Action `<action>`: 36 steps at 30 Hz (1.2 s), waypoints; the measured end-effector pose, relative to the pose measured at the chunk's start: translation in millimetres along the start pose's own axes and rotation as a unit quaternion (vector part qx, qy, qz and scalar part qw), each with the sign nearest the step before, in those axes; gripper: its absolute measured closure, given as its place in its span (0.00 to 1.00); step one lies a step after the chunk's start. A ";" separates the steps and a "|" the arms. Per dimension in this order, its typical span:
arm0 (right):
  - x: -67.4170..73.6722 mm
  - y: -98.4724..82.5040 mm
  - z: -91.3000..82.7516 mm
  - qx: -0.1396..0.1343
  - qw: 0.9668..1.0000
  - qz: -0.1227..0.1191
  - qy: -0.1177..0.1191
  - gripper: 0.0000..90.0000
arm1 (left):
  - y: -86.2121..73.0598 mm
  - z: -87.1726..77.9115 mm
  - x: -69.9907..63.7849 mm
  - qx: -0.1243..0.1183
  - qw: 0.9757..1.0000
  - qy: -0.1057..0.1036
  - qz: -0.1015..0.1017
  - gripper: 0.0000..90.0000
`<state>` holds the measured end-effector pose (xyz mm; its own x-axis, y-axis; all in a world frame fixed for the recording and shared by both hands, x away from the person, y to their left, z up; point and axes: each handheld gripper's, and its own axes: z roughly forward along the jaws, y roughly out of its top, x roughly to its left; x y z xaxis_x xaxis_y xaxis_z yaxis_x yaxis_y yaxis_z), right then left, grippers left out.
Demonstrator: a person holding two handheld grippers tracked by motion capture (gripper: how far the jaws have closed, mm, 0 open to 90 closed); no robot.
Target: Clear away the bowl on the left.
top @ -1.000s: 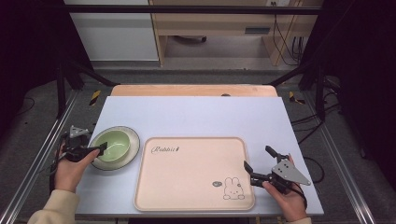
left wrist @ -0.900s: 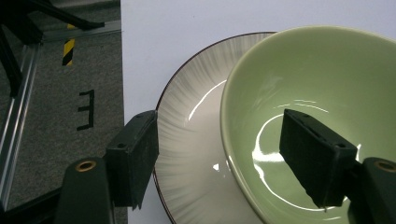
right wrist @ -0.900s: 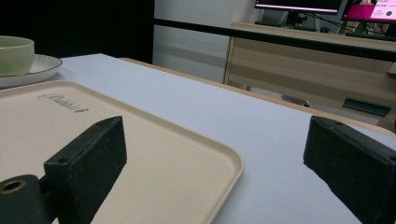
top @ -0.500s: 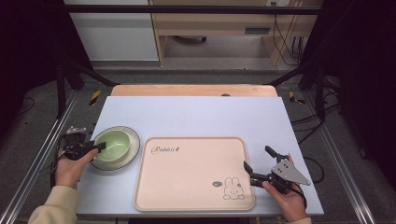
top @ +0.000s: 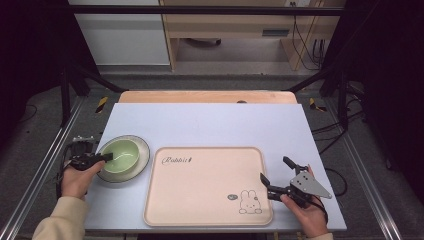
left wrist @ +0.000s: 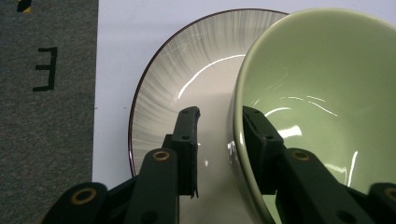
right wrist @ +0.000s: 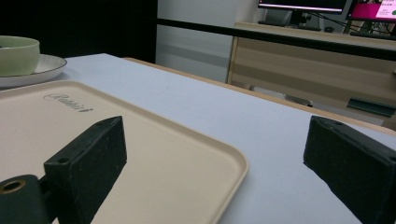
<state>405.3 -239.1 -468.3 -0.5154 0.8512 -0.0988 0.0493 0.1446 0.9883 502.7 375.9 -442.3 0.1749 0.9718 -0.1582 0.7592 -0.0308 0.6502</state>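
High view: a green bowl point(top: 121, 154) is seen standing on a striped plate point(top: 141, 154) at the desk's point(top: 210, 125) left side, beside a beige tray point(top: 205, 185). The left claw point(top: 102, 157) is set at the bowl's near rim; the right claw point(top: 276, 176) is spread wide over the tray's right edge.

Left gripper view: the bowl's wall point(left wrist: 238, 116) is straddled by the jaws, narrowly parted, not seen pressing.

Right gripper view: wide-spread jaws are shown above the tray's corner point(right wrist: 224, 163).
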 end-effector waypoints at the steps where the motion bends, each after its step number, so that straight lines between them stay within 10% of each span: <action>1: 0.0 0.0 0.1 0.000 1.000 0.000 0.000 0.07 | 0.8 0.7 0.3 0.004 1.000 -0.003 0.000 0.79; 5: -0.5 0.0 -0.1 -0.001 1.000 -0.001 0.000 0.07 | 2.6 0.7 -2.3 0.011 1.000 -0.012 0.000 0.92; 24: -0.9 2.6 -1.3 -0.014 1.000 0.005 0.002 0.07 | 6.3 -16.3 -9.2 -0.005 1.000 -0.012 -0.009 0.93; 36: -1.8 3.5 -3.1 -0.021 1.000 0.005 -0.007 0.07 | 21.4 -29.7 -23.8 -0.031 0.998 -0.052 -0.002 0.92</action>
<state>403.8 -241.7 -464.3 -0.5024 0.8599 -0.0904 0.0181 0.1150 0.9932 496.2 359.1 -402.6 0.2383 0.9425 -0.2342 0.7203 -0.0097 0.6936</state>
